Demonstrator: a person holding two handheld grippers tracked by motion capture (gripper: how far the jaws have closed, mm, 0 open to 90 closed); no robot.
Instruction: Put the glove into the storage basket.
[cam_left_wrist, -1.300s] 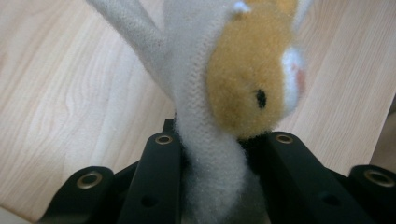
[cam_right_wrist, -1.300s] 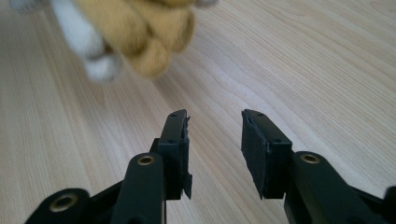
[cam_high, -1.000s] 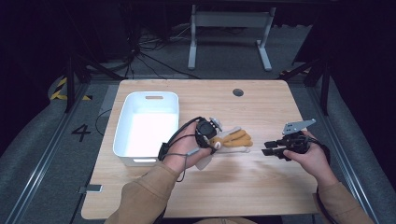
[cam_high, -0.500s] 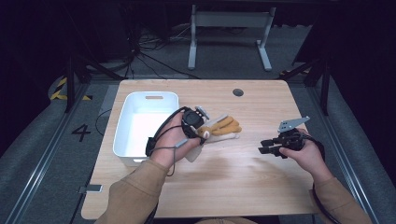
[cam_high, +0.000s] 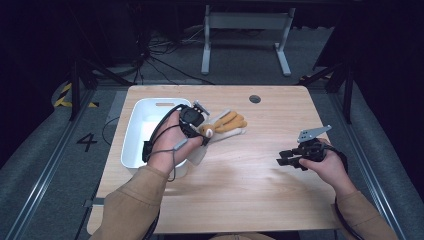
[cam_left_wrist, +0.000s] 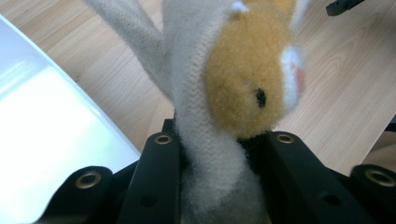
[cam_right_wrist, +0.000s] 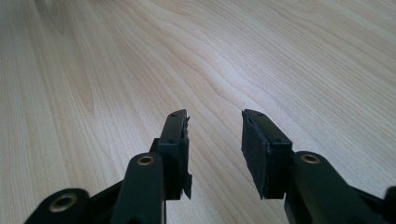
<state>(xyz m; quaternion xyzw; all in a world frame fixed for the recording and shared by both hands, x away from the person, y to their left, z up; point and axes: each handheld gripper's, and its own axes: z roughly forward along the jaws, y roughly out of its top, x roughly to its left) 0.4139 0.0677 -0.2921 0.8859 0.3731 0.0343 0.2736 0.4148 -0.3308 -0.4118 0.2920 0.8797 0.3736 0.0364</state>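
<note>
High view: the left hand (cam_high: 167, 145) enters from the lower left of the frame, forearm angled up and to the right, wrist over the right rim of the white tub (cam_high: 131, 136). It holds the left gripper (cam_high: 198, 125) at centre left, pointing right. Its jaws are pinched on a plush toy (cam_high: 225, 124), cream and orange-tan, which extends right of the gripper above the bench (cam_high: 240, 190); whether the toy touches the bench cannot be told.

Left gripper view: the plush toy (cam_left_wrist: 219, 102) sits clamped between the two black jaws, cream fabric bunched in the gap, an orange patch with a dark eye above. The white tub (cam_left_wrist: 42, 140) lies at left.

The right hand (cam_high: 327, 165) enters from the lower right, sleeve tan, holding the right gripper (cam_high: 286, 159) low over the bench at centre right, pointing left, well apart from the toy.

Right gripper view: the right gripper (cam_right_wrist: 215, 126) has its jaws spread, gripping nothing, bare wood grain beneath.
</note>
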